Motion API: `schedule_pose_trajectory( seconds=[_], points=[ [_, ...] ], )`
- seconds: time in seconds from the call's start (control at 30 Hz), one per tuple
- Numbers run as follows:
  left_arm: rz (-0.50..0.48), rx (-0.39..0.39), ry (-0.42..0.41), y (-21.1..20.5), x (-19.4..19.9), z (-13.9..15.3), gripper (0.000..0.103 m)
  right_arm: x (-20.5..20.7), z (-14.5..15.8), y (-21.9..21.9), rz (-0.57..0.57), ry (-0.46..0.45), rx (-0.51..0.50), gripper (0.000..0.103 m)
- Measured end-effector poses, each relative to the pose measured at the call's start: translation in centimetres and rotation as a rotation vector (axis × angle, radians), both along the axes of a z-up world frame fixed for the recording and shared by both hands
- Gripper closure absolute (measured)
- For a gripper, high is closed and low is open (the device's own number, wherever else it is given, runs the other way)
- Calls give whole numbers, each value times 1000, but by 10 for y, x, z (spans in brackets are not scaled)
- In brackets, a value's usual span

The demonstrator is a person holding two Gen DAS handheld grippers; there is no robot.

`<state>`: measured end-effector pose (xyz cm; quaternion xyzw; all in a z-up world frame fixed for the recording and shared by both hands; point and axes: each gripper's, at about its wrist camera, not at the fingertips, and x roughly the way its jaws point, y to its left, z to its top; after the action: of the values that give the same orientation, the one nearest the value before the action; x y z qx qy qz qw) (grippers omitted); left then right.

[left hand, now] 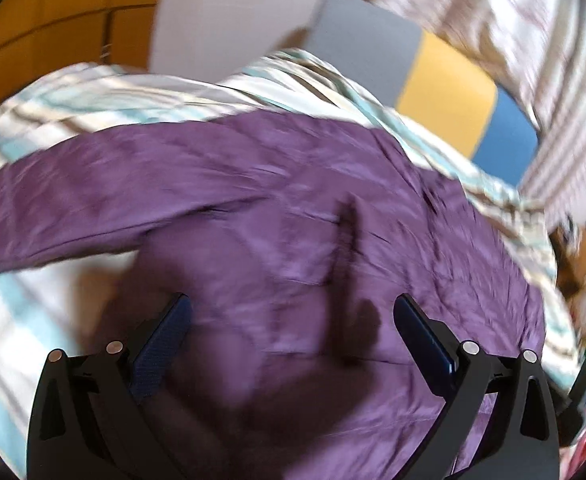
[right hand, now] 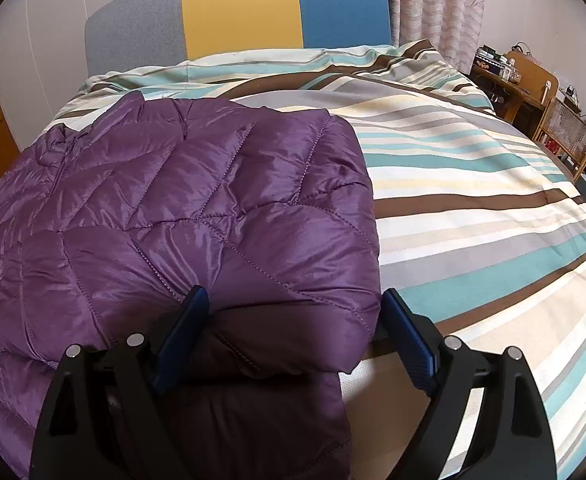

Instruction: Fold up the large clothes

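My jacket is glossy quilted purple cloth, stitched and crinkled. The bedspread at three o'clock is matt striped cloth. My right claw is matt black plastic with ribbed blue pads.

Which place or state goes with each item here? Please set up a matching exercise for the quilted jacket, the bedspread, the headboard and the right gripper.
Column one:
1. purple quilted puffer jacket
2. striped teal, brown and cream bedspread
3. grey, yellow and blue panelled headboard
4. right gripper

Column two:
A. upright at the far end of the bed
B. open, jaws either side of a jacket edge
C. spread beneath the garment
D. lying on the left part of the bed

Pairs: 1-D, 2-C, 3-A, 4-B
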<state>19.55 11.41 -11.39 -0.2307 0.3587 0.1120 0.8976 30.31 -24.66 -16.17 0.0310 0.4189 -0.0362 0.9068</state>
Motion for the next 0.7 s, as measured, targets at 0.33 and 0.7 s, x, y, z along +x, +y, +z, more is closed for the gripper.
schedule_pose_trajectory(
  seconds=[0.33, 0.7],
  points=[
    [205, -22, -19, 75, -61, 4, 3, 0, 0, -1, -2, 0, -3, 14],
    [620, -198, -113, 169, -151, -7, 3, -1, 0, -1, -1, 0, -3, 14]
  ],
)
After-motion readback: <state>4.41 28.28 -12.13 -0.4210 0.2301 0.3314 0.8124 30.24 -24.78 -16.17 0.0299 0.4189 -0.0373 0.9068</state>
